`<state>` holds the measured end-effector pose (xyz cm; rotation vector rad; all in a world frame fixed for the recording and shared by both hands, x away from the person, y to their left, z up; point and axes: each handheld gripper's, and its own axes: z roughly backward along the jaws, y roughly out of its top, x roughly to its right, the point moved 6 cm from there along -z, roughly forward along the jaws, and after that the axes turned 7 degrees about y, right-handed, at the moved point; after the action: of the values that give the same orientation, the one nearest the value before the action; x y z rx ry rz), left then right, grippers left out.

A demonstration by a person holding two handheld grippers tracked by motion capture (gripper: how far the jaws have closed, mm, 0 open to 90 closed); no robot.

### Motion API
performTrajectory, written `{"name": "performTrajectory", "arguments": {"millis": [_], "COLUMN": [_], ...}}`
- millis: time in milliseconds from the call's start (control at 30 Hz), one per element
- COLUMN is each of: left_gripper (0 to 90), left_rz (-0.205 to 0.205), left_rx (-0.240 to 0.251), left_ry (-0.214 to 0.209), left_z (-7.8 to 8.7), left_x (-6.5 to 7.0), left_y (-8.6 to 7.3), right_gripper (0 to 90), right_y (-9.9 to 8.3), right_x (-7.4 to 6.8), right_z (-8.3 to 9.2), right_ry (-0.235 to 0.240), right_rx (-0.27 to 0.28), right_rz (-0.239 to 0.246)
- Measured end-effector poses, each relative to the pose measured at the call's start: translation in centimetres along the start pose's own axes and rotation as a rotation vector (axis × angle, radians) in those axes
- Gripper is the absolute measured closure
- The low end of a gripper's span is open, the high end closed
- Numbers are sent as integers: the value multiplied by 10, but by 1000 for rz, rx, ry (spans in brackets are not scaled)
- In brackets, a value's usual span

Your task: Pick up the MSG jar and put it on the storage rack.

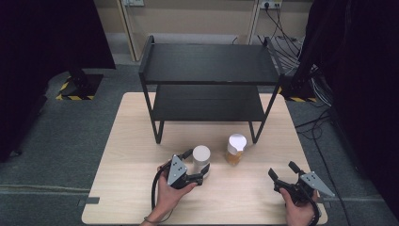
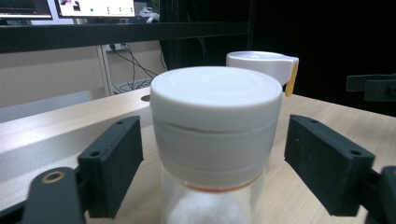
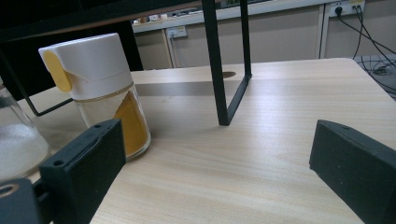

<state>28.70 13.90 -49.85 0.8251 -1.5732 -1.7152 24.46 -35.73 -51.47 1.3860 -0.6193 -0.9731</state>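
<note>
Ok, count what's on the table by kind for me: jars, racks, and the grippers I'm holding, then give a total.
Jars: 2, a white-powder jar and an orange-powder jar
Shelf racks: 1, the black two-tier rack
Grippers: 2, the left gripper and the right gripper
Total: 5

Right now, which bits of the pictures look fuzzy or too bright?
Left gripper view: the white jar lid is sharp, while the monitors behind look soft. High view: both jar tops glare white and the corners fall dark. Right gripper view: the yellow-powder jar is crisp, and light sheens the table.
</note>
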Motion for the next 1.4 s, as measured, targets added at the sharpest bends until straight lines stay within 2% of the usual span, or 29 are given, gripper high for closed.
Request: {"name": "performTrajectory", "arguments": {"millis": [367,667,1000,1167,1400], "left_gripper": [330,334,335,335,335], "left_rz": [12,17,21,24,6], "left_rx": [6,15,-2,16,63], "left_ry": [37,45,61,75,103], "left_z": [-8,-8,-4,0,6], "left_x": [8,9,8,7,6], "left_y": [-1,-2,1,5,17], "right_gripper": [40,41,43,44,45], "right_y": [0,0,0,1,1], "right_x": [1,1,0,1,1], "right_z": [0,0,0,-1,-1], "right_ry": [1,1,-2,-1,-1], "right_rx": [0,0,-2,-3,-4], "right_rz": [-1,-6,-6,-5,-6]}}
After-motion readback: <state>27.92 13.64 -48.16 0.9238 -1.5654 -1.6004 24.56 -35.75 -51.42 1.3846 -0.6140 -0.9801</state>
